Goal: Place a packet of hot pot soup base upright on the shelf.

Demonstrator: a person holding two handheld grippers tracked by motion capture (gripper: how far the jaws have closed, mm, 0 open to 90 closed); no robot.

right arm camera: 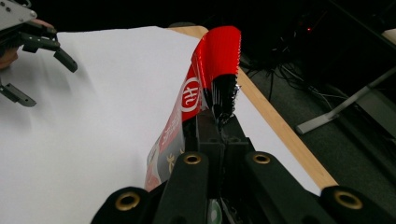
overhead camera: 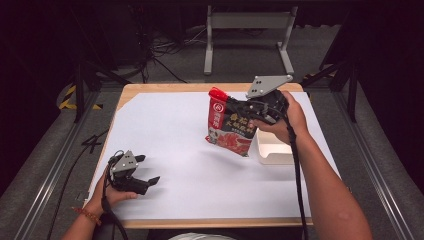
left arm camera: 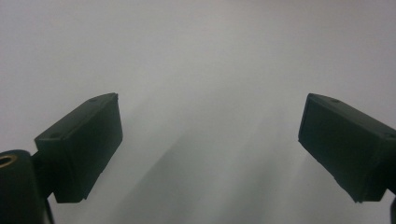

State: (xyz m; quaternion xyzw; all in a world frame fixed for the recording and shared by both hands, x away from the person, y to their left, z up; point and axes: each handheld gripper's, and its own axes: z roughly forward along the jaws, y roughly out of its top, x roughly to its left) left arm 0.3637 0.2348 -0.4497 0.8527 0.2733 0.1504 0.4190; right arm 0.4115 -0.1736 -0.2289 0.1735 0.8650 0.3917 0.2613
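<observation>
The right gripper (overhead camera: 248, 111) holds a red and black snack bag (overhead camera: 228, 125) by its side edge, and its jaws are pressed tight on the thin foil, as the right gripper view shows, where the bag (right arm camera: 212, 79) rises straight from between the closed jaws. In the high view the bag hangs in the air above the counter (overhead camera: 165, 130), at about 1 o'clock from the middle of the white sheet, with its red top seal pointing to 11 o'clock. Just beside it, at 4 o'clock from the bag, a white box (overhead camera: 272, 147) stands on the counter, partly behind the person's right wrist.

The left gripper (overhead camera: 145, 172) rests low at 8 o'clock, well apart from the bag. Its jaws stand wide open with nothing between them; in the left gripper view there is only the white sheet beyond them.

I judge that the step in hand is the carrying of the bag, most likely toward the white box. The next move calls for bringing the bag over the opening of the box, lowering it with care and only then opening the jaws. The bag is soft and may swing or catch on the rim.
</observation>
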